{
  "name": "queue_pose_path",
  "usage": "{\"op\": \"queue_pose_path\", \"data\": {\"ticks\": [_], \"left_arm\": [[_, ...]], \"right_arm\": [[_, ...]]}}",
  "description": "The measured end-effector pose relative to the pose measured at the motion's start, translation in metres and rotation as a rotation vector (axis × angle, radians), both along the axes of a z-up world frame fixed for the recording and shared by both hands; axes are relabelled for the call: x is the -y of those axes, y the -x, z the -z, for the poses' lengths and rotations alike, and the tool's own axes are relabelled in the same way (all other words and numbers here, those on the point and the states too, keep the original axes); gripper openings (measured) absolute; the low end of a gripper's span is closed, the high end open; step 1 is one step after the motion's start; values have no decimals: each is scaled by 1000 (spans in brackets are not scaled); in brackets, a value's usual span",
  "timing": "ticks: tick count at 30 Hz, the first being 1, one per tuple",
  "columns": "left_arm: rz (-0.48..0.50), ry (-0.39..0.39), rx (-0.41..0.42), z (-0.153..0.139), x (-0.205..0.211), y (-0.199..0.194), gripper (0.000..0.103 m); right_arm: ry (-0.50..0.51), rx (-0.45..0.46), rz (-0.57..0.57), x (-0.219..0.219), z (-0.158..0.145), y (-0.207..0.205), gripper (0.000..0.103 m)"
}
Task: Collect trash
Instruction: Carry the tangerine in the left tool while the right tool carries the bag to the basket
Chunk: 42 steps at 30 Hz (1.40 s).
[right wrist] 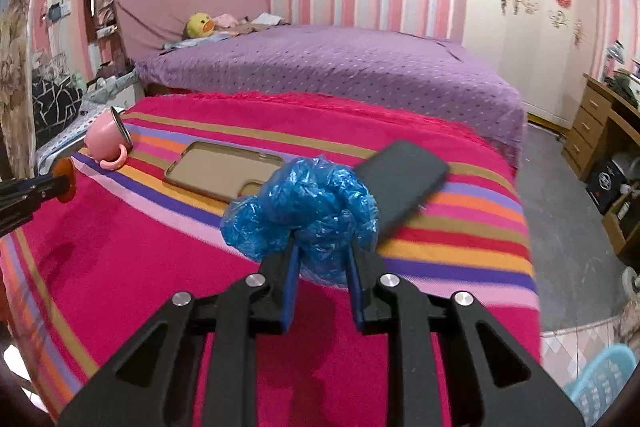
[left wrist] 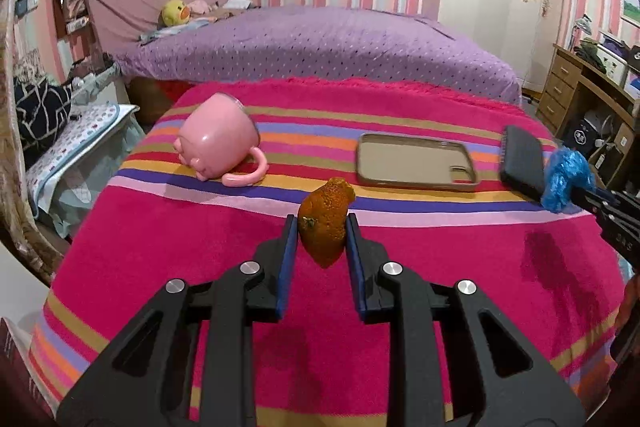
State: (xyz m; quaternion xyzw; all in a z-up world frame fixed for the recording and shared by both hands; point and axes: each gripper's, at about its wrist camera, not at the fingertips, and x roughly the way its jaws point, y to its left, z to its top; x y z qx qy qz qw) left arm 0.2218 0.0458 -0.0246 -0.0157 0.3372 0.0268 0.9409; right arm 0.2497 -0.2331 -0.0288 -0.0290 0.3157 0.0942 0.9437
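My left gripper is shut on a piece of orange peel and holds it above the striped pink blanket. My right gripper is shut on a crumpled blue plastic wad, held above the same blanket. The blue wad and right gripper also show at the right edge of the left wrist view. The peel shows at the left edge of the right wrist view.
A pink mug lies on its side at the left. A tan phone case and a black flat object lie on the blanket. A purple bed is behind. A blue basket stands on the floor at lower right.
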Motion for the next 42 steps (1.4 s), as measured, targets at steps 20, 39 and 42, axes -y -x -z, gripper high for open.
{"op": "queue_pose_path", "data": {"ticks": [20, 39, 42], "left_arm": [[53, 2, 54, -11, 62, 80, 23], [10, -1, 37, 4, 64, 74, 23], [18, -8, 38, 4, 67, 74, 23]], "right_arm": [[10, 15, 75, 58, -13, 110, 22], [-23, 19, 97, 87, -8, 120, 22], [-20, 24, 97, 89, -9, 120, 22]]}}
